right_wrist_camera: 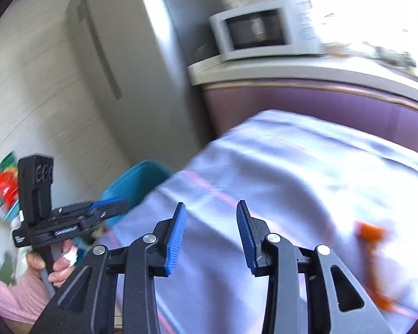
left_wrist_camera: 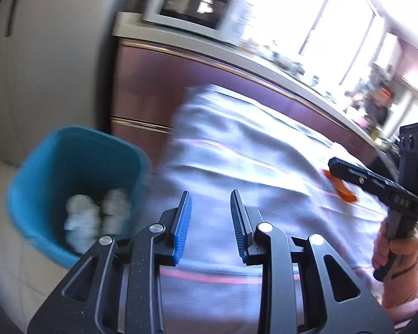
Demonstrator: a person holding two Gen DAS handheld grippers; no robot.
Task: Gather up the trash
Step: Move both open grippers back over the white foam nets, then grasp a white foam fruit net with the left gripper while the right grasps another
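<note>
The left gripper (left_wrist_camera: 210, 222) hangs over the near edge of the table (left_wrist_camera: 237, 144), which wears a pale cloth with thin pink stripes; its blue-padded fingers (left_wrist_camera: 182, 228) stand apart with nothing between them. Just off the table's left end sits a blue bin (left_wrist_camera: 41, 194), tilted in this view, holding several crumpled white wads (left_wrist_camera: 94, 220), blurred by motion; the bin lies left of the left fingers, clear of them.

The right gripper (right_wrist_camera: 211, 236) is also spread wide and empty, its fingers (right_wrist_camera: 177, 239) over the cloth; in the left wrist view it shows on the table's right side (left_wrist_camera: 376, 181), gripped by a hand (left_wrist_camera: 395, 250) in a pink sleeve. An orange object (right_wrist_camera: 372, 247) lies flat on the cloth on the right part of the table, right of the right fingers and not touched by them; what it is cannot be told through the blur.

Beyond the table runs a purple-fronted counter (right_wrist_camera: 306, 103) with a white microwave (right_wrist_camera: 264, 30) on its left end; a pale fridge (right_wrist_camera: 119, 55) stands left of the counter.
</note>
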